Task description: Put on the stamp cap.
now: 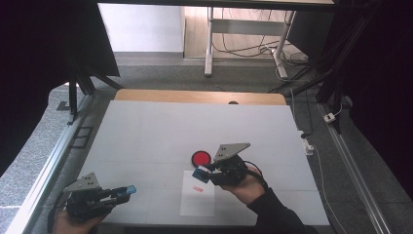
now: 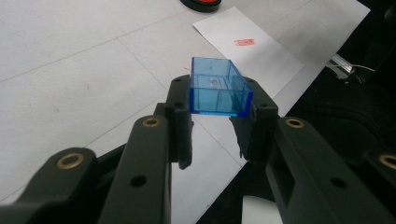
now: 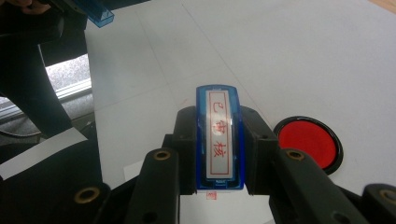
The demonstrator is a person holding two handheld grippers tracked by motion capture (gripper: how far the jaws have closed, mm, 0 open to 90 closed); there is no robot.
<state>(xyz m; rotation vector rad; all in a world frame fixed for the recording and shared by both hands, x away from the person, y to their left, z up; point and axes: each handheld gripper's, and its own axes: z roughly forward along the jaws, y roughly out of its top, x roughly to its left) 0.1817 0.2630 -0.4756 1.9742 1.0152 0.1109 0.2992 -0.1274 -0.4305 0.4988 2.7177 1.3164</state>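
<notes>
1. One open red ink pad (image 1: 200, 157) is seen on the white table (image 1: 146, 131), a round black case with red filling inside it; it lies just beyond the far edge of the paper sheet (image 1: 197, 200).
2. One blue stamp cap (image 2: 218, 87) is pinched between the jaws of the left gripper (image 1: 122, 192). It is a clear box-shaped shell, and nothing solid can be made out in its hollow; a faint red smear is seen on its inner wall.
3. One blue stamp (image 3: 219, 137) is clamped between the jaws of the right gripper (image 1: 203, 174), its label with red characters turned toward that gripper's camera. It is held over the far end of the paper sheet, close to the ink pad; whether it touches the sheet cannot be told.
4. One red stamped mark (image 1: 197, 188) is counted on the sheet, near its middle.
5. Two grippers are counted, each closed on a blue part; the left one is held at the near left edge of the table, well apart from the sheet.
6. One sheet is counted, lying flat near the front edge of the table.
</notes>
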